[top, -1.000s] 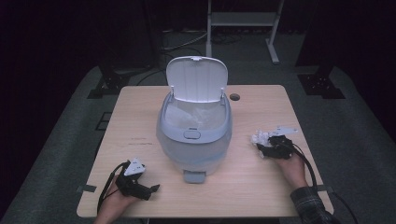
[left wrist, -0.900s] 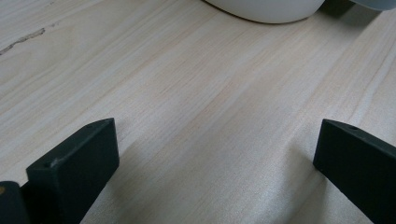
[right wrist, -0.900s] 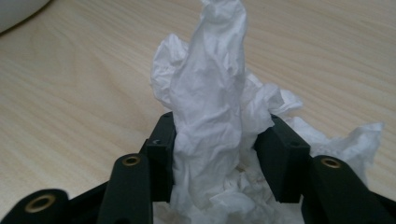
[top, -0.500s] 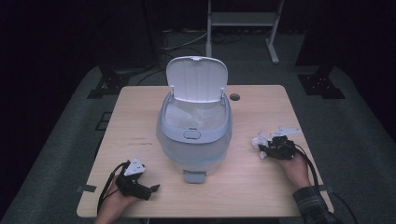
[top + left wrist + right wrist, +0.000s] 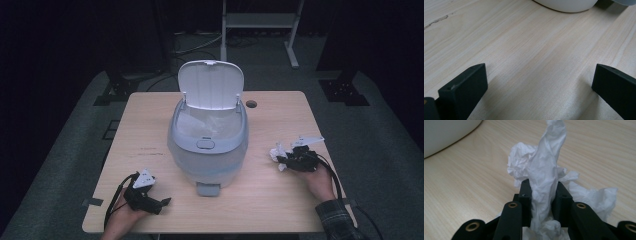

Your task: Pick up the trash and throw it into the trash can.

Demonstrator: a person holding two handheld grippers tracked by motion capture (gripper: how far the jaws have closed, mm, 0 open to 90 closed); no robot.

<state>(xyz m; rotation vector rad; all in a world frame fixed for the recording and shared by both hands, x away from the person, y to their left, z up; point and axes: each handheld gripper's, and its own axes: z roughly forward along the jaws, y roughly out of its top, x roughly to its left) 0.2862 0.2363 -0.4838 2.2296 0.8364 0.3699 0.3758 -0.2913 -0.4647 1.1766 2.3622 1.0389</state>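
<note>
A pale grey bin (image 5: 207,145) with its white lid (image 5: 211,85) flipped up stands at the middle of the wooden table (image 5: 280,197). To its right lies a crumpled white tissue (image 5: 278,151) (image 5: 544,172). My right gripper (image 5: 286,161) (image 5: 543,195) has just been closing, and its pads now pinch the tissue, which bunches up between them. My left gripper (image 5: 162,202) (image 5: 539,82) rests low over bare wood near the table's front left corner, with its jaws open and nothing between them. The bin's base (image 5: 566,5) lies ahead of it.
A foot pedal (image 5: 207,188) sticks out from the bin's front. A round cable hole (image 5: 251,104) sits in the table behind the bin. Dark floor, cables and a metal stand (image 5: 260,22) lie beyond the far edge.
My right gripper has closed in on the tissue and squeezed it, shifting slightly toward the front edge. The left hand has stayed put.
</note>
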